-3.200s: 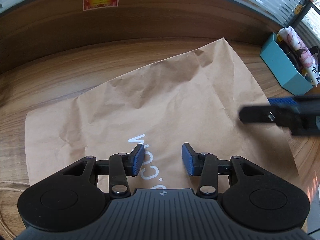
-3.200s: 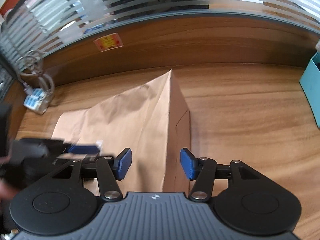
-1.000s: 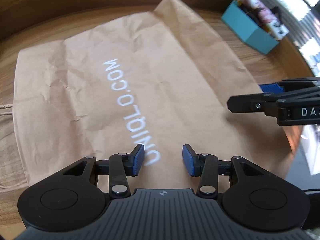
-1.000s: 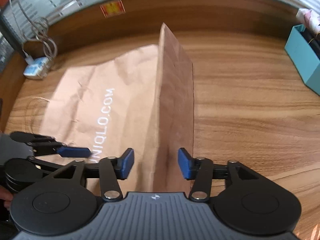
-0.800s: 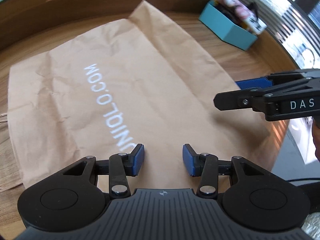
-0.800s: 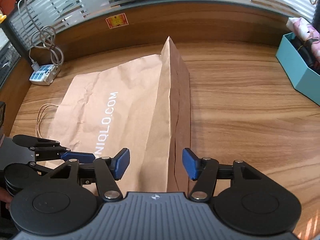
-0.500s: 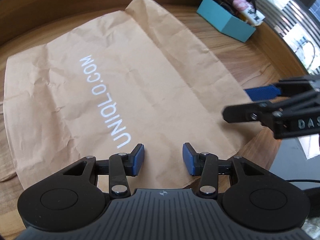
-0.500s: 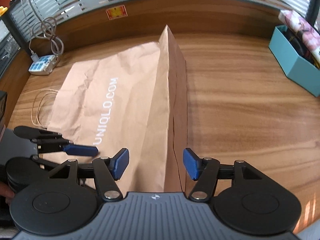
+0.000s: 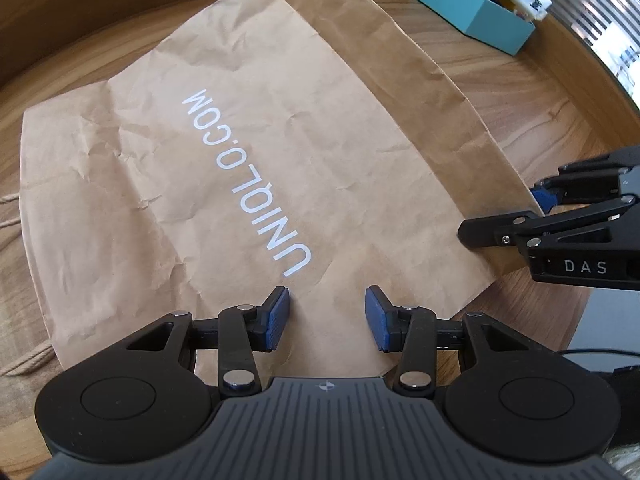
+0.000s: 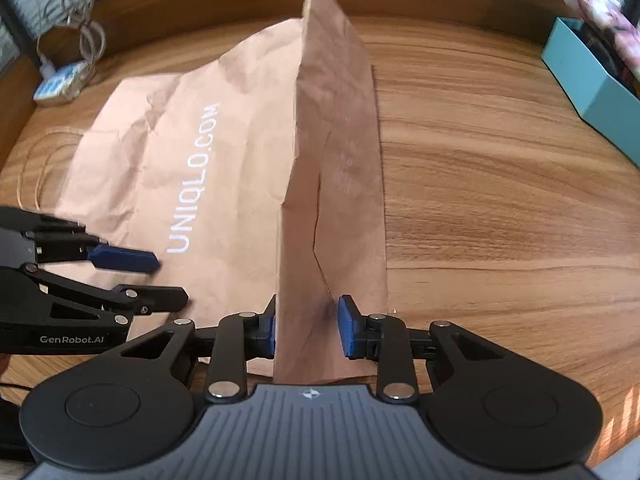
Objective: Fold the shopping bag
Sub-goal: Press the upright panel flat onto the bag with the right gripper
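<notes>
A: On the left wrist view, the bag [image 9: 224, 152] lies flat on the table [image 9: 532, 92], print up, its handles [image 9: 24, 360] trailing off the left edge. The left gripper [image 9: 326, 322] hovers over the near edge, fingers wide, holding nothing.

B: And the right side of the bag?

A: A strip along it, the flap [image 9: 404, 80], stands raised. The right gripper [image 9: 500, 216] comes in at the near end of that strip. A teal box [image 9: 476, 8] sits well beyond.

B: From the right wrist view?

A: The flap [image 10: 332, 128] rises like a ridge from the bag [image 10: 168, 136], running away from the camera. The right gripper [image 10: 306, 328] straddles its near end, jaws narrowed; the left pad seems to touch paper, the right pad stands just off. I'd not call it a grip. The left gripper [image 10: 160, 276] sits low beside the print, open.

B: How to handle the flap well?

A: My judgement: close fully on the ridge, pin the flat panel with the left, then lay the strip along its existing crease, moving slowly so the paper doesn't buckle or tear.
</notes>
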Demonstrator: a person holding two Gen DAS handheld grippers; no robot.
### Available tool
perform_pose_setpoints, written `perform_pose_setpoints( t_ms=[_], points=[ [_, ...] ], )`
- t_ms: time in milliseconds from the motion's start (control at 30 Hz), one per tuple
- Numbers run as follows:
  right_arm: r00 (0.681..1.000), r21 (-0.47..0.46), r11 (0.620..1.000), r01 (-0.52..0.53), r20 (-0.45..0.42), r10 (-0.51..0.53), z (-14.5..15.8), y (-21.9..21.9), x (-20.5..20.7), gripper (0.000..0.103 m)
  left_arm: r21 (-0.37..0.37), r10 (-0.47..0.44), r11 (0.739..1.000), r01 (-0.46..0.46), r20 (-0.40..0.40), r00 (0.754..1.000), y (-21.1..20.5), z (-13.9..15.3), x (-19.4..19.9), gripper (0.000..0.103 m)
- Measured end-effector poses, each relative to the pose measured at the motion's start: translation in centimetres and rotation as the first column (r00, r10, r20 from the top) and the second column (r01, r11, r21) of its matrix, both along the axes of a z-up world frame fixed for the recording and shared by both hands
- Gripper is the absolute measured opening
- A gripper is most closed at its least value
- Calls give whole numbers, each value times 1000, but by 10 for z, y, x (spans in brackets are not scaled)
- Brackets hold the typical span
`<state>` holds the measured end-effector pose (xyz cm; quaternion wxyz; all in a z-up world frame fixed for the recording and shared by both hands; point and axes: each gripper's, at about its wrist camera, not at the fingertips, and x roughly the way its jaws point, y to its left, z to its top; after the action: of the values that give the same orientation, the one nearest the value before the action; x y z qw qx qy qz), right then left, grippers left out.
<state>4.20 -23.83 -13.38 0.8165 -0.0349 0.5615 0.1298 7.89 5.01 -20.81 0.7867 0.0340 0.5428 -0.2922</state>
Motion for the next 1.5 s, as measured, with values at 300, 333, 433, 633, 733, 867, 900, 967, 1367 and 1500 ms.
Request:
perform_pose_setpoints(
  t_ms=[300,333,433,633,733,867,900,967,1367,1500],
  points=[
    [996,66,998,-12,88,6,40,-1,12,48,-10,0,1000,0,-3,1000,0,0,0,46],
    [996,69,998,-13,91,7,40,0,17,48,-12,-1,1000,1,-5,1000,0,0,0,46],
    [995,79,997,-17,99,9,40,2,29,44,-20,-3,1000,3,-10,1000,1,0,1,46],
    [993,100,995,-24,115,12,40,6,54,12,-30,-4,1000,4,-15,1000,3,0,2,46],
    [992,104,994,-40,121,27,40,10,64,9,-44,1,999,-2,-23,1000,6,-1,4,46],
    [990,72,994,-85,120,76,33,24,65,9,-68,13,998,-16,-39,999,10,-2,6,46],
    [990,71,993,-91,115,82,31,24,65,9,-72,14,997,-17,-42,999,10,-2,7,46],
    [990,67,992,-102,107,94,28,25,64,10,-83,16,996,-20,-48,999,11,-3,7,46],
    [989,73,986,-148,29,146,-10,45,65,18,-174,141,974,-144,-30,989,27,22,31,45],
    [990,100,985,-140,10,140,-17,41,66,21,-211,176,962,-172,-1,984,26,40,50,44]
  ],
)
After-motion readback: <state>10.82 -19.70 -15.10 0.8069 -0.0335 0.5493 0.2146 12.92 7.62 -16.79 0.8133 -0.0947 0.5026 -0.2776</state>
